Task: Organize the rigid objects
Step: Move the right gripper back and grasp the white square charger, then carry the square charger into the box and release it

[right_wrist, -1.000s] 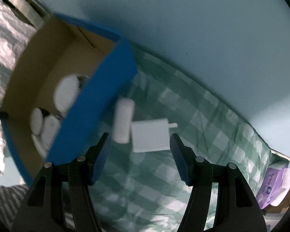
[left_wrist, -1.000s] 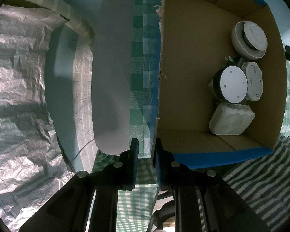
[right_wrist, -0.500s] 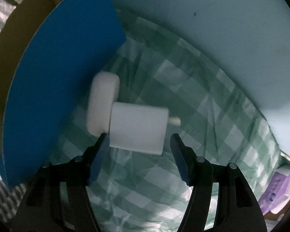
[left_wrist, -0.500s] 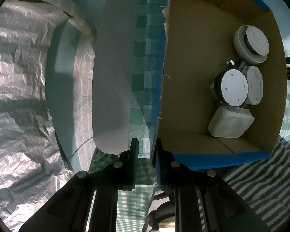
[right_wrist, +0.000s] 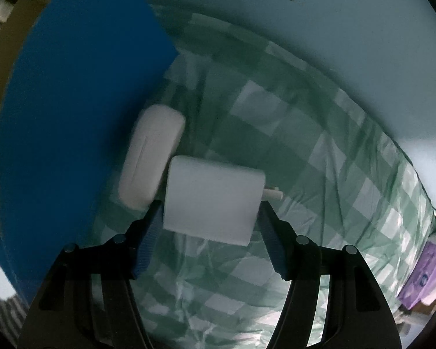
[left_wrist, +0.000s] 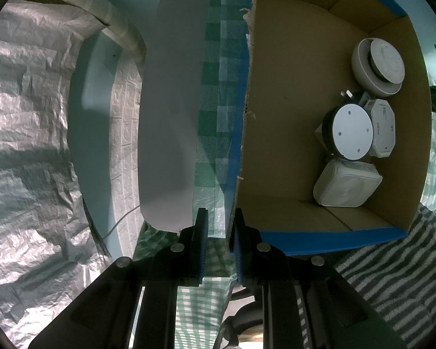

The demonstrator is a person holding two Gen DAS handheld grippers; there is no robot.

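The left gripper point(left_wrist: 219, 226) is clamped on the box point(left_wrist: 238, 133) wall, steadying it. The right gripper point(right_wrist: 209, 224) stands with jaws apart astride the charger point(right_wrist: 213, 199) on the cloth point(right_wrist: 319, 174); a case point(right_wrist: 151, 157) lies at its ten o'clock (touching the box). I would centre the pads, then close squarely, clear of the case.

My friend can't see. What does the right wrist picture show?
A white boxy charger lies on a green checked cloth, framed by the open right gripper. A white rounded case sits beside it, against a blue box wall.
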